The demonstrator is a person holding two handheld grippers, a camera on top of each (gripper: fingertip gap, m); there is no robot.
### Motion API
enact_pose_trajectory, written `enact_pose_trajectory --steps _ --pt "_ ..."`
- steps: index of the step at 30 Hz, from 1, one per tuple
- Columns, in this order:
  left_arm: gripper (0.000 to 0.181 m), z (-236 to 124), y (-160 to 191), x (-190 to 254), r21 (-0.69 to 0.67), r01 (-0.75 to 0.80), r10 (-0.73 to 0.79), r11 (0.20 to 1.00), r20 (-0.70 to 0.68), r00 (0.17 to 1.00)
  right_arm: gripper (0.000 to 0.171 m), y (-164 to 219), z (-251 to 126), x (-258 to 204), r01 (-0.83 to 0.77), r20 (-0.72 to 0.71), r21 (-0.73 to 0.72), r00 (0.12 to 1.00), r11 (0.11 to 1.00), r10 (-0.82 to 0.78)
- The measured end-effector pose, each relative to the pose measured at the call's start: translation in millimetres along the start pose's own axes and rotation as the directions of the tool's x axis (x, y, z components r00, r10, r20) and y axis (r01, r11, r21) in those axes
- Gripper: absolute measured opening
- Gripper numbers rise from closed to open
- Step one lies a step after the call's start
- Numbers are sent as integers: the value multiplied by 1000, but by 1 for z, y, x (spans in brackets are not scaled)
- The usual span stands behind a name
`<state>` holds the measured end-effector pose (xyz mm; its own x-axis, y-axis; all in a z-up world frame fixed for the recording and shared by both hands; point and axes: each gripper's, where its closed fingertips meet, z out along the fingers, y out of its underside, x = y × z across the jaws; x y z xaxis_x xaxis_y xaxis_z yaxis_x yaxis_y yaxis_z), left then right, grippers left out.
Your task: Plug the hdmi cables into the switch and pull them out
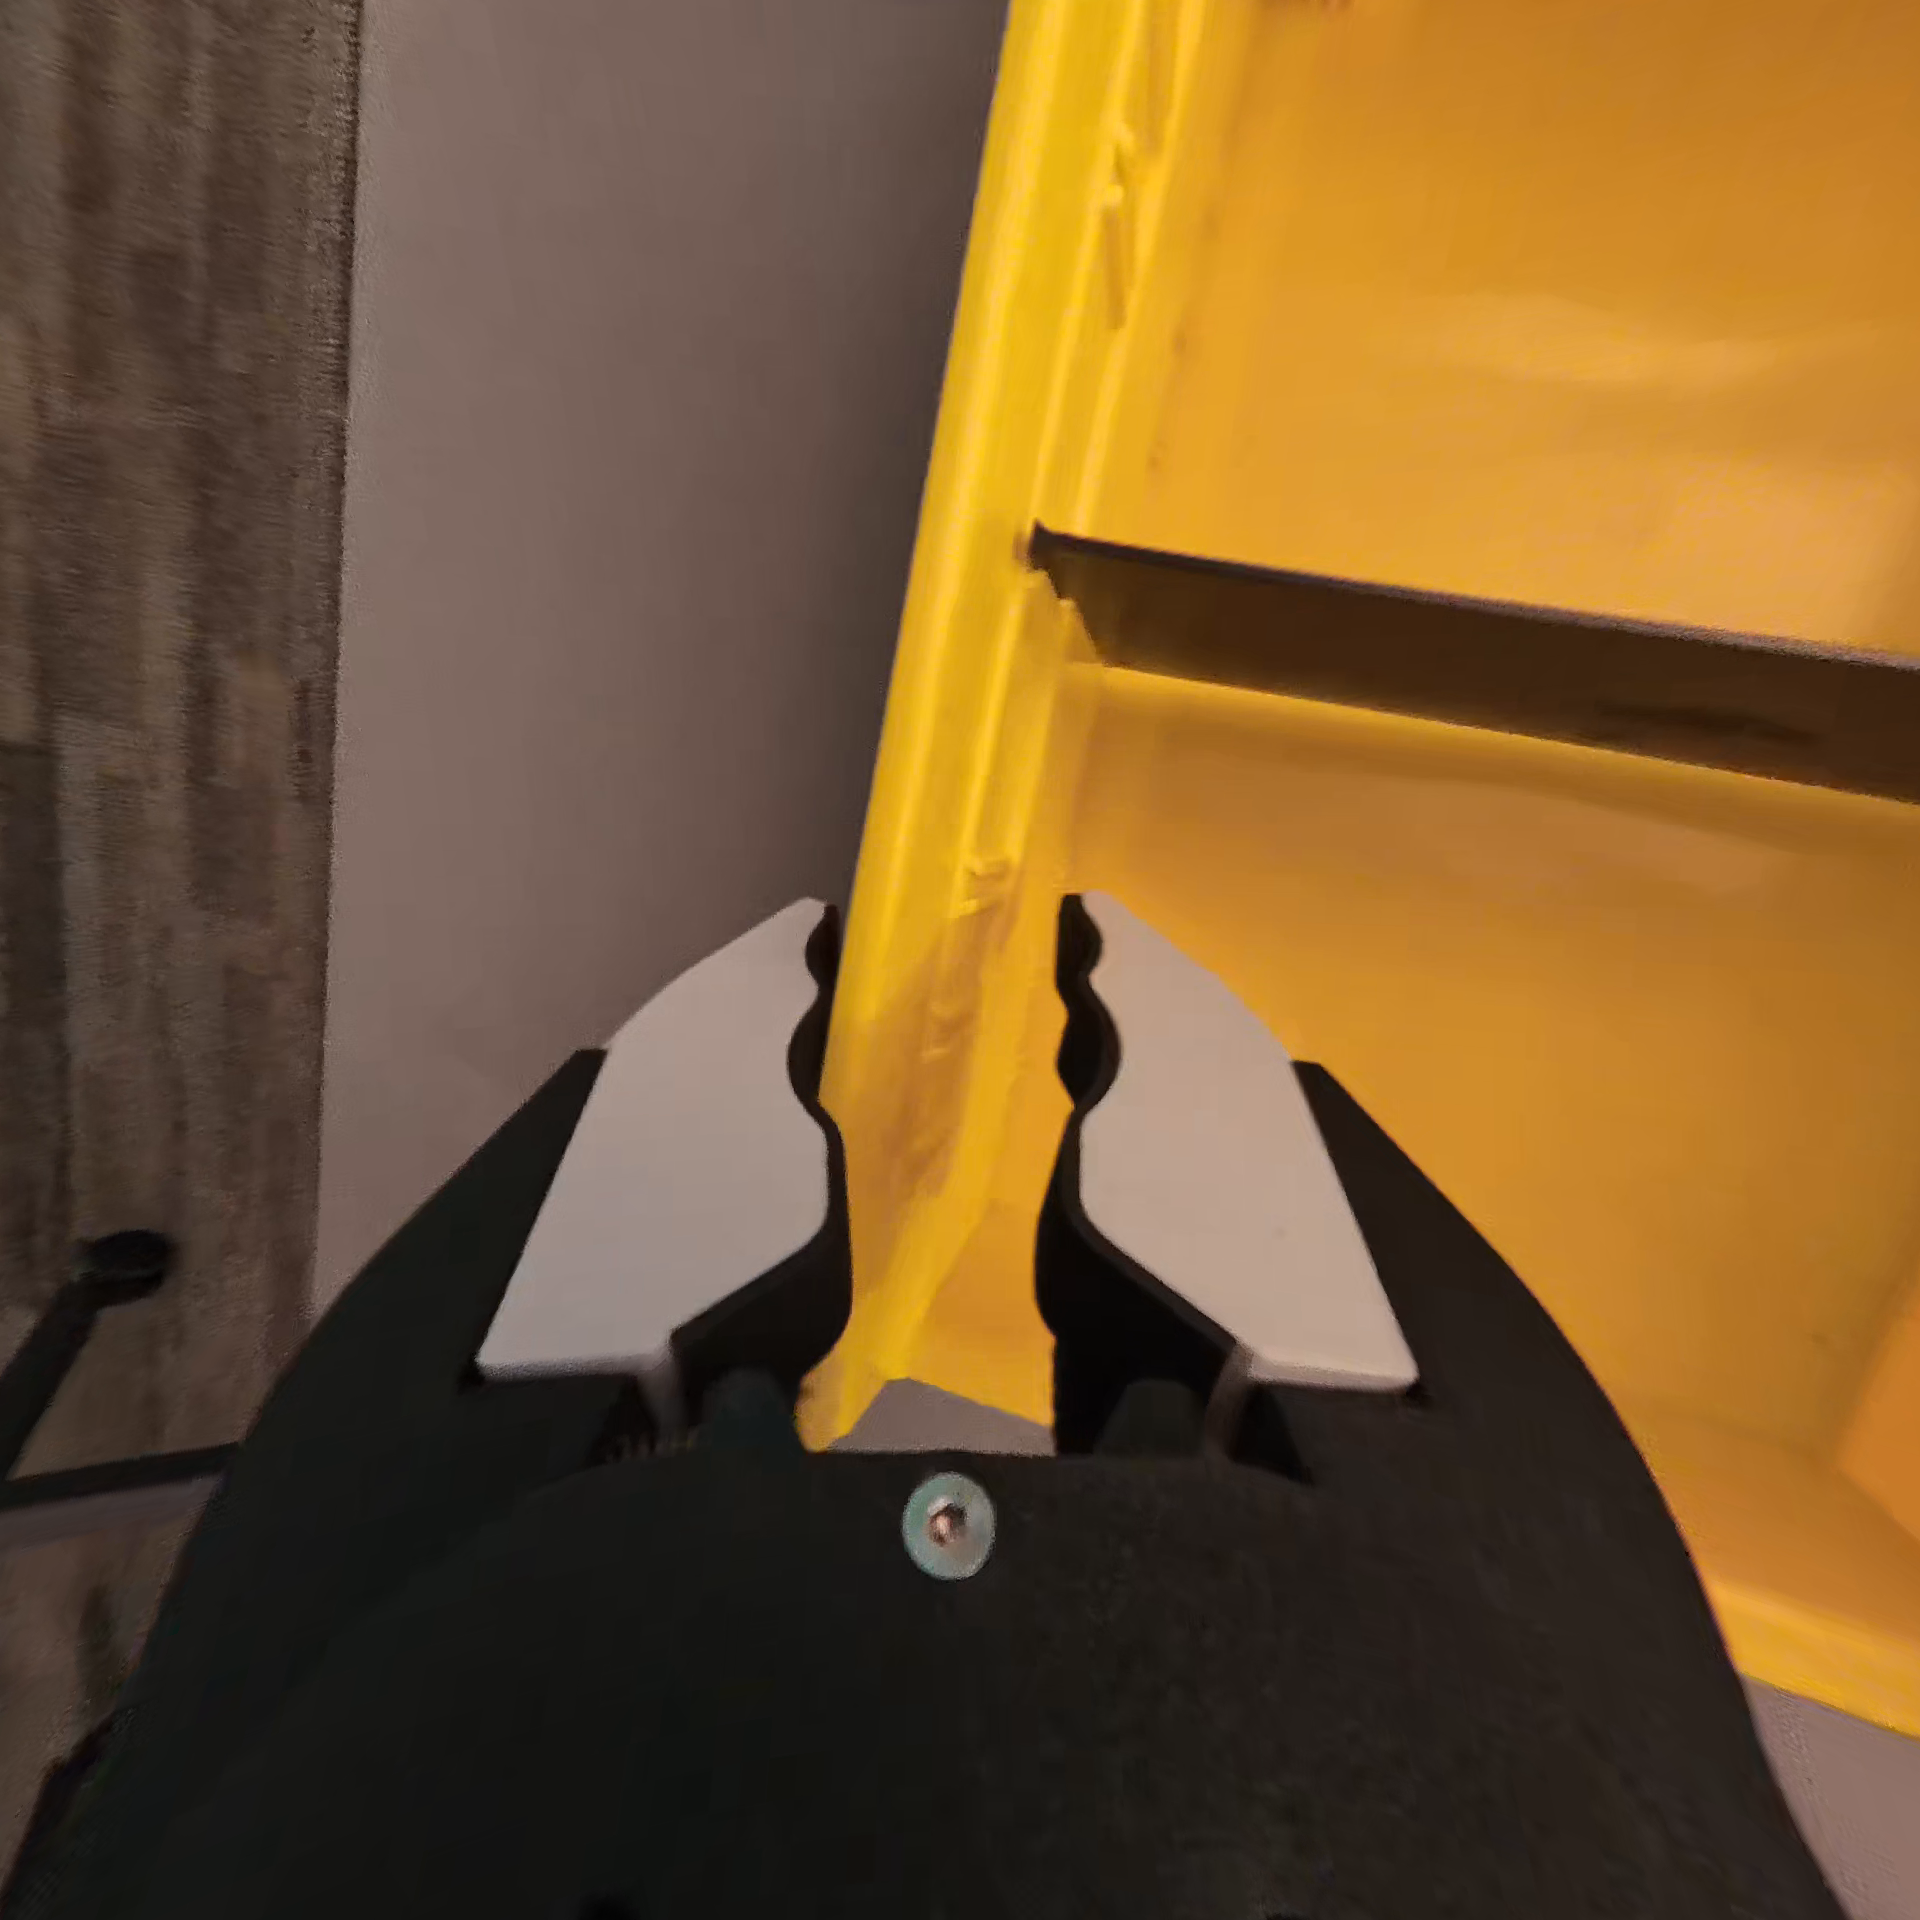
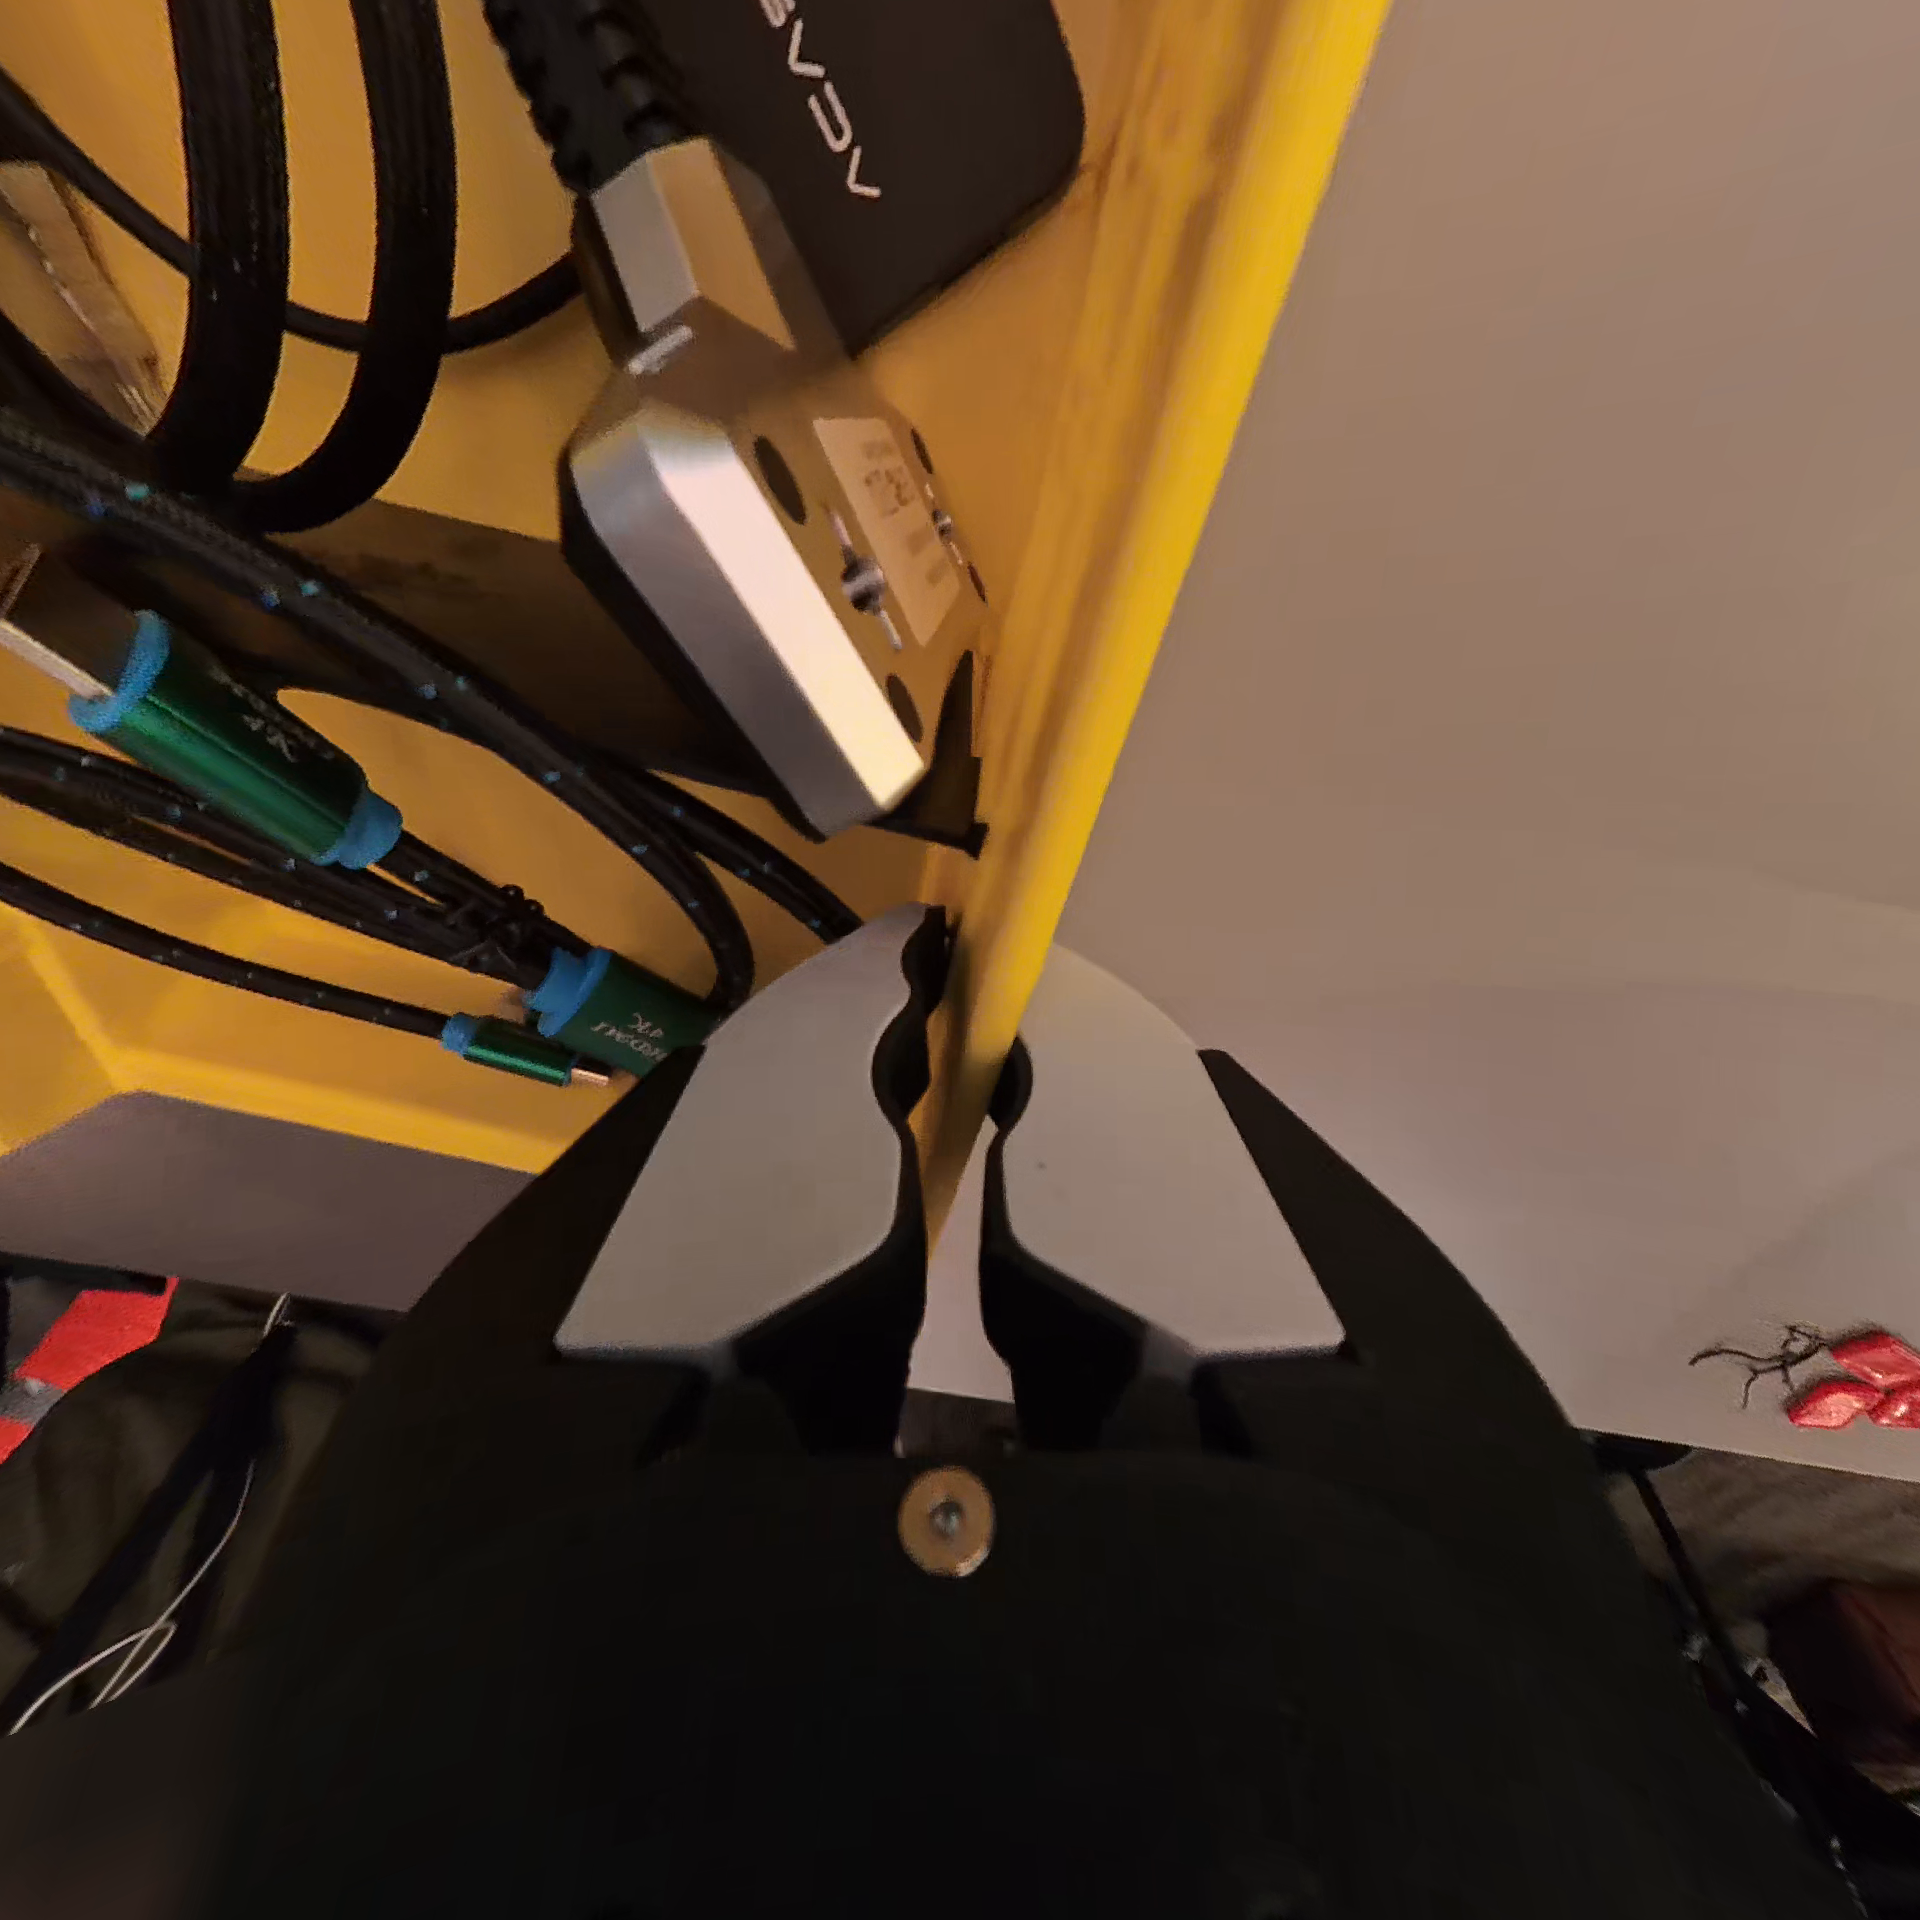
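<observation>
left gripper (image 1: 940, 914): jaws narrow, straddling yellow bin (image 1: 1455, 312) wall, contact unclear
right gripper (image 2: 971, 935): jaws clamped on bin wall
advice: keep bin level, switch (image 2: 769, 613) may slide

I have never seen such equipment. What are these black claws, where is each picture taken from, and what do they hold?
Each picture comes from a camera on a hand-held gripper, looking along its two fingers. The left gripper straddles one rim of a yellow bin, with a gap on one side. The right gripper is shut on the opposite rim. Inside the bin lie a silver HDMI switch with a braided cable plugged in, loose HDMI cables with green plugs, and a black box. The bin stands on a white table.
</observation>
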<state>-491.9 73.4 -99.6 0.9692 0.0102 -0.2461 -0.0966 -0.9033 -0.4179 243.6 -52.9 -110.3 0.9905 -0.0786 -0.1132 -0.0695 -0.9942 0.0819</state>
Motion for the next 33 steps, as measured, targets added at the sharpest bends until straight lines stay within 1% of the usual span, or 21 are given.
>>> enact_pose_trajectory --steps 1,2,6,8,9,11,15,21,24,29,33 --pt "29 -2 1 3 -8 -14 14 1000 -16 1000 4 -1 1 -9 22 -1 -12 1000 1000 -22" --pt "25 -4 2 10 -11 -24 23 1000 -56 998 5 -1 2 -19 45 -2 -23 999 999 -45" --pt "12 -14 9 47 -49 -93 79 994 -240 967 5 -4 6 -60 88 11 -60 996 994 -88" --pt "6 -21 14 67 -74 -157 129 985 -296 946 6 -6 8 -79 103 8 -67 995 992 -102" --pt "6 -24 18 75 -101 -182 141 978 -316 938 6 -7 9 -88 114 9 -67 993 991 -114" --pt "11 -28 27 87 -160 -232 172 959 -320 932 6 -7 11 -105 148 11 -68 989 987 -148" --pt "20 -36 40 98 -214 -336 267 917 -295 917 6 -6 13 -127 220 -4 -73 975 973 -221" --pt "20 -46 52 115 -263 -421 338 868 -307 890 6 -1 16 -150 252 -13 -79 967 964 -254" --pt "20 -50 54 127 -264 -459 375 848 -312 873 8 2 17 -156 259 -32 -80 965 963 -262" --pt "16 -56 53 151 -251 -493 391 833 -363 846 9 1 18 -162 274 -54 -76 959 959 -279" --pt "19 -57 55 152 -261 -516 418 816 -350 838 9 1 18 -162 276 -37 -87 959 957 -280"
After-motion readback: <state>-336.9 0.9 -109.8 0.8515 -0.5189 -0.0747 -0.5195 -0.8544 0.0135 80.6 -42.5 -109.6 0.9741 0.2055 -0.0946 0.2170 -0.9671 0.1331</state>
